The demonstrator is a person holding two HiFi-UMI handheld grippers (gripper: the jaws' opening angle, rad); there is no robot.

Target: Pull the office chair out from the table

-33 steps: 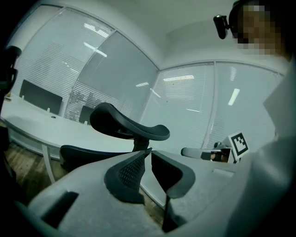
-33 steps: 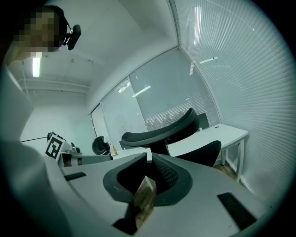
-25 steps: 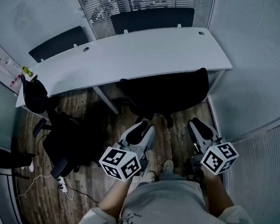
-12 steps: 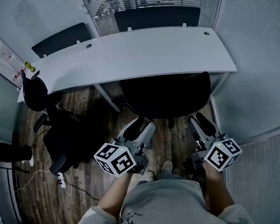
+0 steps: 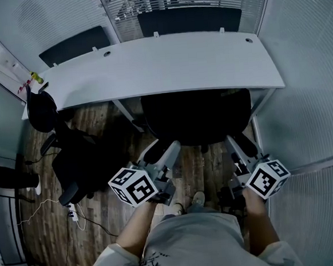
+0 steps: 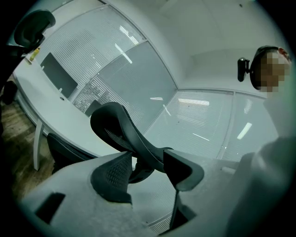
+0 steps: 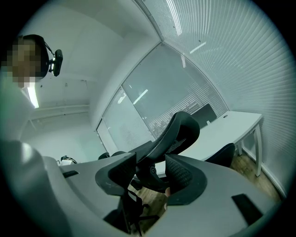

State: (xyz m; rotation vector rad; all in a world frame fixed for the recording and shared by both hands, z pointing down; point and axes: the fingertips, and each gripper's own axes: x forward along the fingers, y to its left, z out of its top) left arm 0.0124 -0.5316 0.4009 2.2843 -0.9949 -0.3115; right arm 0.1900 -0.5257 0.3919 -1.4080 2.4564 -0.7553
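The black office chair [image 5: 197, 118] stands at the near edge of the white table [image 5: 167, 63], its seat tucked under and its back towards me. My left gripper [image 5: 163, 150] is at the back's left side and my right gripper [image 5: 242, 145] at its right side. In the left gripper view the chair's curved black back [image 6: 115, 125] runs across the gap of the open left gripper [image 6: 147, 155], untouched by the pads. In the right gripper view the chair [image 7: 182, 129] shows between the jaws of the right gripper [image 7: 150, 159], which are opening and do not press on it.
A second black chair [image 5: 71, 165] stands left of me on the wooden floor, with a power strip and white cable [image 5: 72, 214] beside it. Two dark chairs [image 5: 189, 21] sit behind the table. A ribbed partition wall [image 5: 306, 90] runs close along the right.
Both grippers' jaws have spread apart and come off the chair's back. The chair's back now sits slightly further out from the table edge, and the two grippers are a little wider apart.
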